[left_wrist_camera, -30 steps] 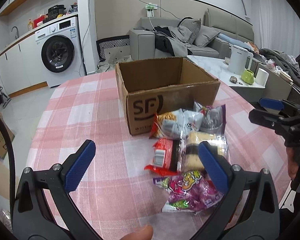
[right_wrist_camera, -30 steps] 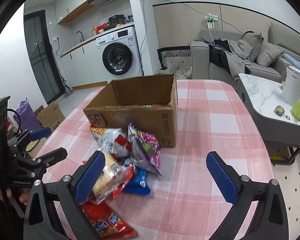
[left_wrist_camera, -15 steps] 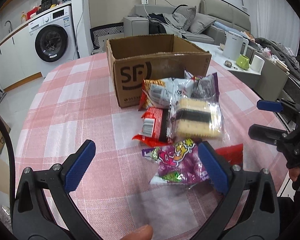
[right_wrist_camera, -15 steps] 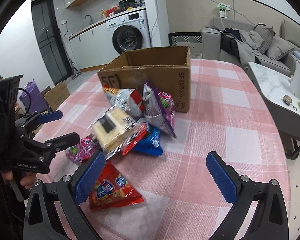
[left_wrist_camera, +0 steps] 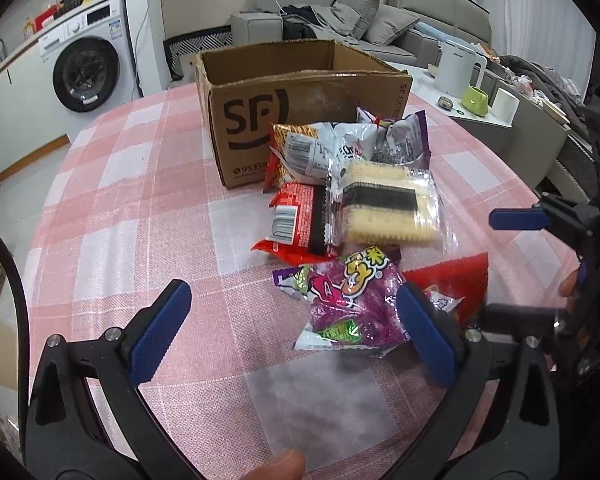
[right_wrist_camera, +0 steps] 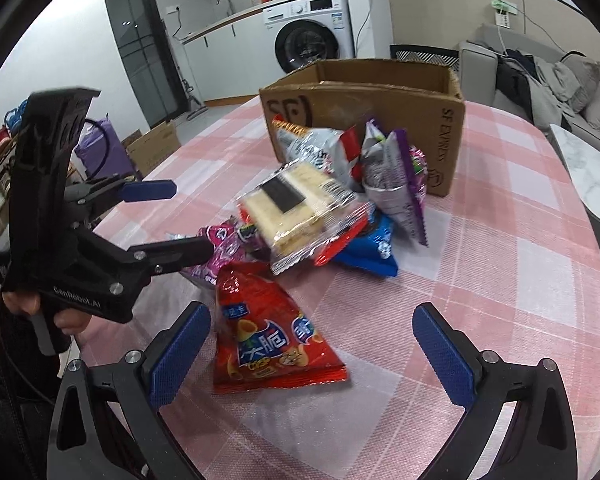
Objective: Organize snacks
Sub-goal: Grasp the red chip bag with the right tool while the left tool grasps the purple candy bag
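Both tools, left [left_wrist_camera: 292, 332] and right [right_wrist_camera: 312, 352], spread over crinkly foil packets [right_wrist_camera: 268, 340] beside cardboard box [left_wrist_camera: 300, 92]

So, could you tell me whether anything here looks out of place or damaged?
Nothing looks damaged. The snack packets lie in a loose overlapping heap on the table outside the cardboard box, not yet packed.

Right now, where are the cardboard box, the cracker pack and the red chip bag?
cardboard box [left_wrist_camera: 256, 120], left wrist view, printed front wall.
cracker pack [left_wrist_camera: 384, 204], left wrist view, black label.
red chip bag [right_wrist_camera: 268, 336], right wrist view, bag's printed front.
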Tool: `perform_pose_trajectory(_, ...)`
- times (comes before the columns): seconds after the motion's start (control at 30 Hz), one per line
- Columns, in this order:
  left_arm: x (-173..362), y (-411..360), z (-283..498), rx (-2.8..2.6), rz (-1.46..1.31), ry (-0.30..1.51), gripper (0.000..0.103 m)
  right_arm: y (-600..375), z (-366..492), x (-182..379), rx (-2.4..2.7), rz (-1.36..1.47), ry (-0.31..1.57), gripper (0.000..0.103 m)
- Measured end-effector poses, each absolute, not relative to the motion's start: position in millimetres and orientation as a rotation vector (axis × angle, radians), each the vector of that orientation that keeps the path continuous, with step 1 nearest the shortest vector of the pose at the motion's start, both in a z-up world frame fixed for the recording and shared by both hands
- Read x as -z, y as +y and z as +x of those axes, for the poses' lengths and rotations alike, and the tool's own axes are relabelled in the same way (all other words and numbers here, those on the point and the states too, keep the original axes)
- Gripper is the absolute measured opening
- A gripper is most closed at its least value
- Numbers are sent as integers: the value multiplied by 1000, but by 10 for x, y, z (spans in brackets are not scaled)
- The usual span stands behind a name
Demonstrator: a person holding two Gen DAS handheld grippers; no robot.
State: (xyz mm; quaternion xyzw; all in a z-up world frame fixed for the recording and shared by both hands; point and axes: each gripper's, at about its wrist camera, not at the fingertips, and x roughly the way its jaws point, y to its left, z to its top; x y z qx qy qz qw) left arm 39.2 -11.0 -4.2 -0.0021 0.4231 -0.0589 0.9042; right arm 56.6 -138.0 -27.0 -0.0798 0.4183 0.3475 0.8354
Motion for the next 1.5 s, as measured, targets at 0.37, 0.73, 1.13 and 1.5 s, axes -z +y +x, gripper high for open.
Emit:
perform_pose_trajectory(0.37,97,-105,383,122,52,895,102,-1131,558,595,-776,-203,956,94)
perform_pose_trajectory(0.73,156,-26,399,109,83,918,102,-1204,591,583,-768,-228,937,57)
perform_pose_trajectory(1.13,118,-172,382,195,-18,910,102,-1406,664,435,-724,-221,887,53)
perform_pose_trajectory(1.5,272,-402,426,276,-71,941,102,-1581,791,465,-685,-182,901,53)
